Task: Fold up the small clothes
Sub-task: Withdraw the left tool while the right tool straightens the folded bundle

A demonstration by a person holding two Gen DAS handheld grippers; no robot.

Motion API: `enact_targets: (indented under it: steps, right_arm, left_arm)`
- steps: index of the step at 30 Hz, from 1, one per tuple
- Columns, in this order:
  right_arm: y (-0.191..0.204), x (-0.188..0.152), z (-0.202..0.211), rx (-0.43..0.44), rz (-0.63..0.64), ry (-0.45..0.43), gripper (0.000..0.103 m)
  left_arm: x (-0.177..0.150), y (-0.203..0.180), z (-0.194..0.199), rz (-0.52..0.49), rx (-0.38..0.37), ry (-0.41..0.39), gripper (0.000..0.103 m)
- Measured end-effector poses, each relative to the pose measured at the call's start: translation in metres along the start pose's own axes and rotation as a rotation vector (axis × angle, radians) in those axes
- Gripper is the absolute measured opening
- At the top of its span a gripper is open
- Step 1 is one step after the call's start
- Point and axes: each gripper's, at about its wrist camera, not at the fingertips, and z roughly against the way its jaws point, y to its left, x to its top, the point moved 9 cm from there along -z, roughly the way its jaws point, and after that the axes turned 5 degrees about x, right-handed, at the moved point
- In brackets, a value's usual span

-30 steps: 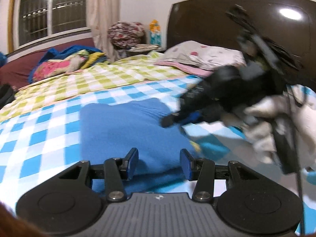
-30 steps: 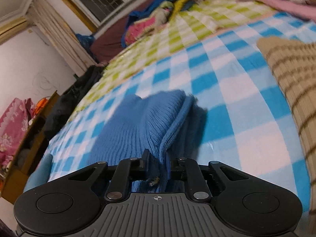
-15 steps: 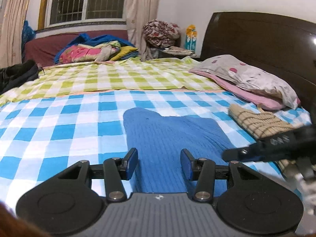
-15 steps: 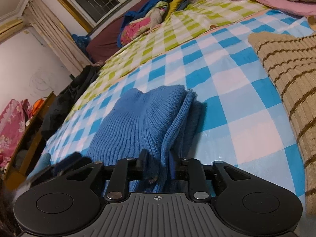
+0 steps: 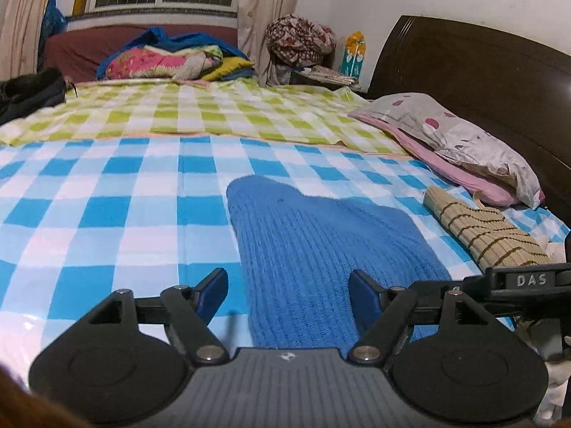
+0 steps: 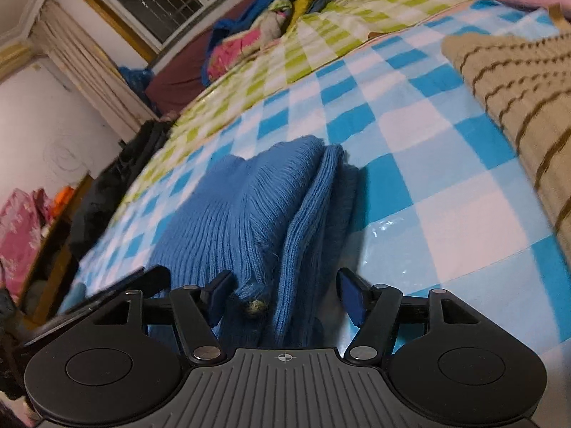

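Observation:
A blue knit garment [image 5: 314, 246] lies folded on the blue-and-white checked sheet [image 5: 125, 207]. My left gripper [image 5: 288, 292] is open just above its near end, holding nothing. In the right wrist view the same garment [image 6: 257, 210] shows stacked folded layers. My right gripper [image 6: 283, 297] is open with its jaws either side of the garment's near edge, not gripping it. Part of the right gripper [image 5: 528, 281] shows at the right of the left wrist view.
A beige striped knit [image 5: 485, 228] lies folded to the right, also in the right wrist view [image 6: 517, 82]. Pillows [image 5: 456, 135] rest against the dark headboard [image 5: 481, 67]. A green checked sheet [image 5: 200, 114] and piled bedding [image 5: 171, 59] lie beyond.
My right gripper has opened and let go of the blue garment's edge. My left gripper has opened wider and swung to face along the garment.

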Motion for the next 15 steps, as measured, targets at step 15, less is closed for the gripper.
enact_targets:
  steps: [15]
  right_arm:
    - [0.006,-0.009,-0.003,0.082,-0.056,0.006,0.038]
  left_arm:
    - [-0.021,-0.012,0.004,0.010,-0.104,0.074,0.065]
